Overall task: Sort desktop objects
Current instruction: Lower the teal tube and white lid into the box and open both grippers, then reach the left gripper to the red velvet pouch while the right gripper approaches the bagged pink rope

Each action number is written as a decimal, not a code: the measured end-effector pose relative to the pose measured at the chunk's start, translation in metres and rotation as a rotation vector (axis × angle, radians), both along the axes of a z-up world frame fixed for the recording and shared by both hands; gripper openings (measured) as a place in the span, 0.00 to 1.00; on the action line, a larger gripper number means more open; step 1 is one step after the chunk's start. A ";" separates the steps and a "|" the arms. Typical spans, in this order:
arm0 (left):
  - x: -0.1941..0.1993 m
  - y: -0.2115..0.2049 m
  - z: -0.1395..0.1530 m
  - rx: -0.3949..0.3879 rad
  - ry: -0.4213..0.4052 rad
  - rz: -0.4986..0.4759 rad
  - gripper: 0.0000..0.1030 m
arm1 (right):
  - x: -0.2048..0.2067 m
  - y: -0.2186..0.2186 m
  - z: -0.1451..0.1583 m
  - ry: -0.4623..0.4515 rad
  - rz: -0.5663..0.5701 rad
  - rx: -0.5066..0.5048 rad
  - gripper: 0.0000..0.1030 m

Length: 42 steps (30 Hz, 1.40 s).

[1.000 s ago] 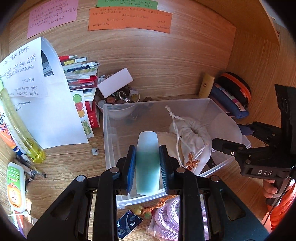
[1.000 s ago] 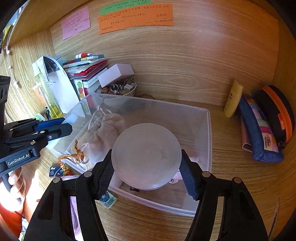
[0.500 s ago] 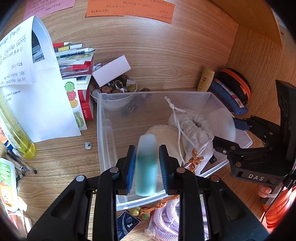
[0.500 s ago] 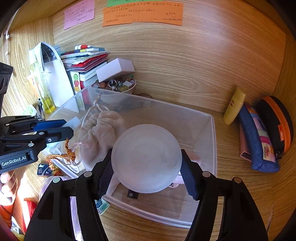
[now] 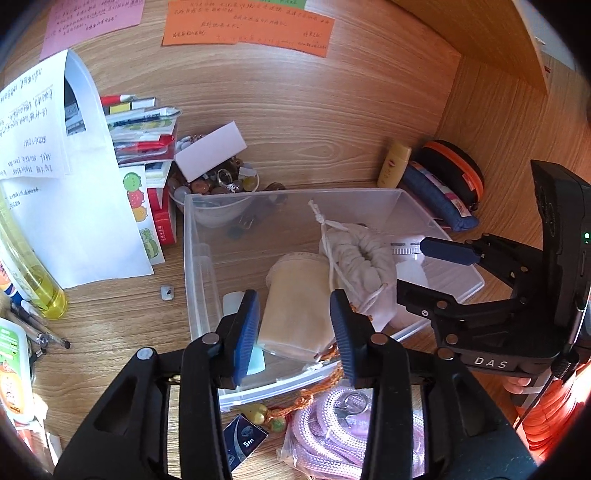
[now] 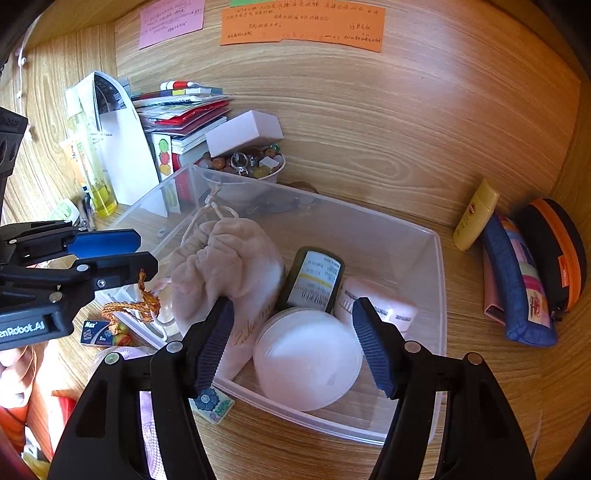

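Both claws, left (image 5: pixel 293 328) and right (image 6: pixel 291 339), gape wide and empty over the bin (image 6: pixel 439 258), jar (image 6: pixel 308 363) and tube (image 5: pixel 255 360) lying inside; next, likely fetch the near cord (image 5: pixel 332 432).

- Storage bin (image 6: pixel 424 236): clear, colourless plastic.
- Drawstring pouch (image 6: pixel 229 258): cream cloth, white cord.
- Round jar (image 6: pixel 308 356) in bin: white, frosted lid.
- Tube (image 5: pixel 236 301) at bin's left wall: frosted cap, teal body.
- Left gripper (image 5: pixel 293 328) and right gripper (image 6: pixel 293 341): black frames, blue ribbed pads.
- Sticky notes on back wall: orange (image 5: pixel 247 24), pink (image 5: pixel 92 20).
- Pencil case (image 6: pixel 517 280) at desk's right edge: blue denim, multicoloured patches.
- Round case (image 6: pixel 561 258): black, orange zip band.
- Rope (image 5: pixel 332 439) at desk's front edge: lilac braid.
- Bottle (image 5: pixel 33 280), left edge: yellow liquid.
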<state>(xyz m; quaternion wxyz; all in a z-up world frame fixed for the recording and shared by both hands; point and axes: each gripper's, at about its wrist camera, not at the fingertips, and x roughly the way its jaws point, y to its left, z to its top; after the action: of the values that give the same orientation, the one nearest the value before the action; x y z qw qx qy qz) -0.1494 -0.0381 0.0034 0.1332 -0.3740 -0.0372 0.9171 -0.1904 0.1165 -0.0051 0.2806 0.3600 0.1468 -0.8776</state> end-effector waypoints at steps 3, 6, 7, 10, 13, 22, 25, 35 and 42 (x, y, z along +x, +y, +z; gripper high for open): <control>0.003 0.000 0.004 -0.002 0.013 0.001 0.43 | 0.001 0.004 0.001 -0.014 0.000 -0.008 0.62; 0.006 -0.001 0.007 -0.002 0.018 0.008 0.49 | 0.004 0.009 0.002 -0.016 -0.009 -0.015 0.65; 0.007 -0.002 0.009 -0.004 0.020 0.010 0.49 | 0.005 0.011 0.003 -0.015 -0.009 -0.016 0.66; 0.010 -0.003 0.011 -0.014 0.026 0.022 0.56 | 0.010 0.016 0.007 -0.011 -0.011 -0.029 0.71; 0.015 -0.007 0.014 -0.005 0.027 0.036 0.62 | 0.016 0.021 0.010 -0.010 -0.012 -0.039 0.74; 0.042 -0.016 0.022 -0.045 0.050 0.076 0.72 | 0.044 0.027 0.014 -0.019 0.017 -0.044 0.80; 0.054 -0.017 0.021 -0.073 0.056 0.092 0.76 | 0.056 0.025 0.014 -0.013 0.037 -0.041 0.80; 0.095 -0.020 -0.003 -0.149 0.005 0.121 0.82 | 0.087 0.016 -0.003 -0.029 0.080 -0.028 0.81; 0.123 -0.022 -0.022 -0.142 -0.055 0.111 0.82 | 0.099 0.023 -0.010 -0.051 0.081 -0.024 0.81</control>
<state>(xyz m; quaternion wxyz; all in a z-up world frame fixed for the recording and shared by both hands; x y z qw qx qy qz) -0.0267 -0.0606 -0.0188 0.0543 -0.4048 0.0035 0.9128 -0.0915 0.1391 -0.0154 0.3236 0.3727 0.1436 -0.8577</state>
